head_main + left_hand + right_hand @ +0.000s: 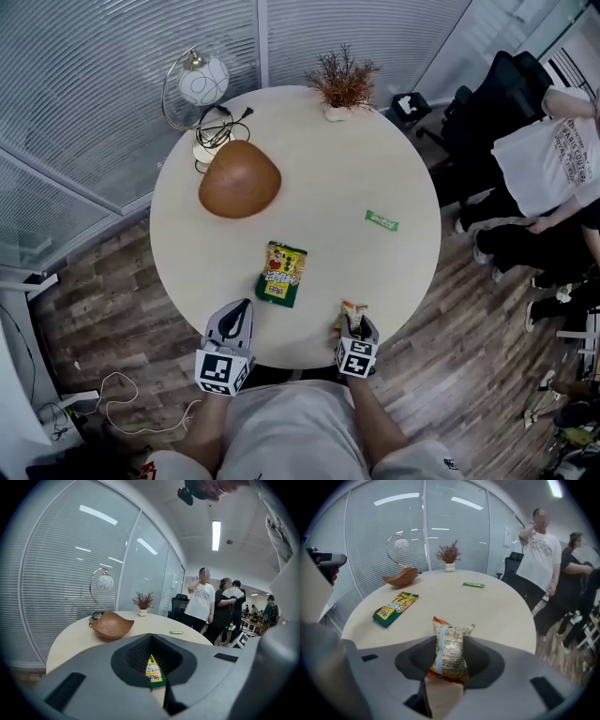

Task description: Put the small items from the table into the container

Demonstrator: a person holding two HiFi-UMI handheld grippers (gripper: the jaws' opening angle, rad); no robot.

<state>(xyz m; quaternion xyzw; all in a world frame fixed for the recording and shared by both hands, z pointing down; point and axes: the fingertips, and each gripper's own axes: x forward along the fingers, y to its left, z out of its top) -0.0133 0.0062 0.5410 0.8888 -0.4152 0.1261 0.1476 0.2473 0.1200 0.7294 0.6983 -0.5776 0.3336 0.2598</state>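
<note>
Round pale table point(375, 159) by the glass wall, and the wooden bowl point(240, 178) sits near the far left rim beside the lamp point(202, 82). At the near edge the right gripper point(354, 323) is clamped on a small snack packet point(449, 651), which stands upright between its jaws, well apart from the bowl. The left gripper point(244, 309) hovers clenched and empty. Just beyond it lies a green snack bag point(282, 274), and a green stick pack point(382, 220) lies further right.

three snack packets point(282, 274) point(382, 220) point(352, 312), one wooden bowl point(239, 179), one lamp point(202, 81), one plant point(342, 82).
</note>
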